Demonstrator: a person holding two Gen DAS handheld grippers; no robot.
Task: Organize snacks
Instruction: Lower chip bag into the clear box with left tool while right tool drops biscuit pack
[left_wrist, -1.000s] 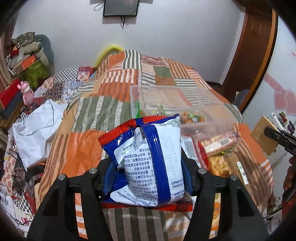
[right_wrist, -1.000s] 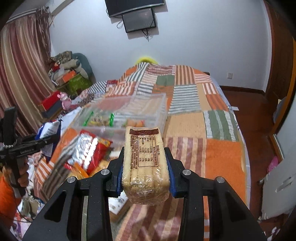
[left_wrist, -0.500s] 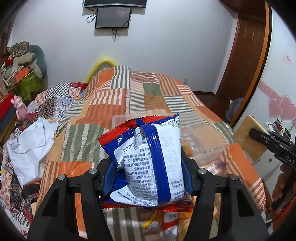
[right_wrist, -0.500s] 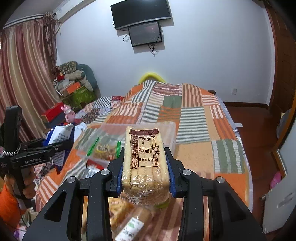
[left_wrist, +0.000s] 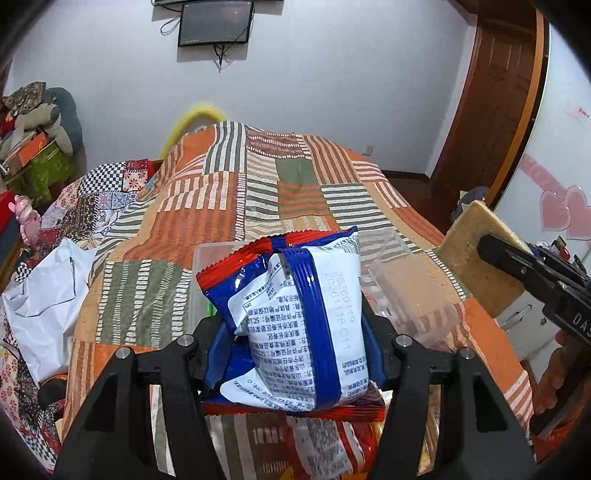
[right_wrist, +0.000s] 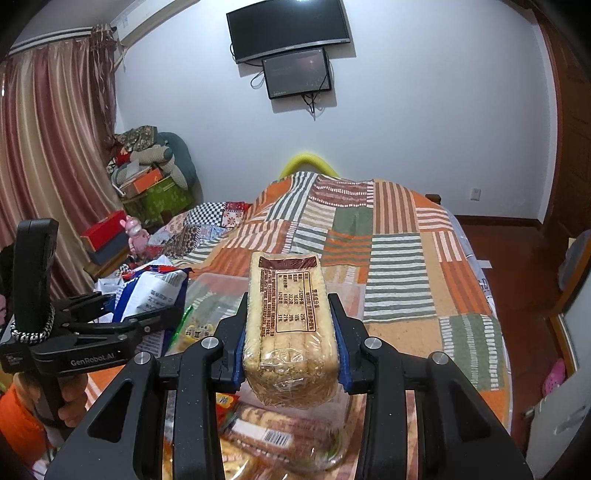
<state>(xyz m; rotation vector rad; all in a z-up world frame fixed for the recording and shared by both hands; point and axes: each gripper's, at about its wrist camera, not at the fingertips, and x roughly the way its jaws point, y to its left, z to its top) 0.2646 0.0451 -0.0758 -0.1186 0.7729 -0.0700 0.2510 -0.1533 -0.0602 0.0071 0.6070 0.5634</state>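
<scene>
My left gripper is shut on a blue, white and red snack bag, held up above the bed. My right gripper is shut on a clear-wrapped pack of pale biscuit bars. A clear plastic bin sits on the patchwork bedspread just beyond both grippers; it also shows in the right wrist view. The left gripper with its bag shows at the left of the right wrist view. The right gripper's pack shows at the right of the left wrist view.
More wrapped snacks lie below the grippers, near the bed's front edge. A white plastic bag lies at the left of the bed. Boxes and bundles are piled by the curtain. A wooden door stands at the right.
Both grippers have risen and tilted up with their snacks; the wall screens have come further into view. The bin now lies lower in view, closer under the grippers. The right gripper has moved nearer the left.
</scene>
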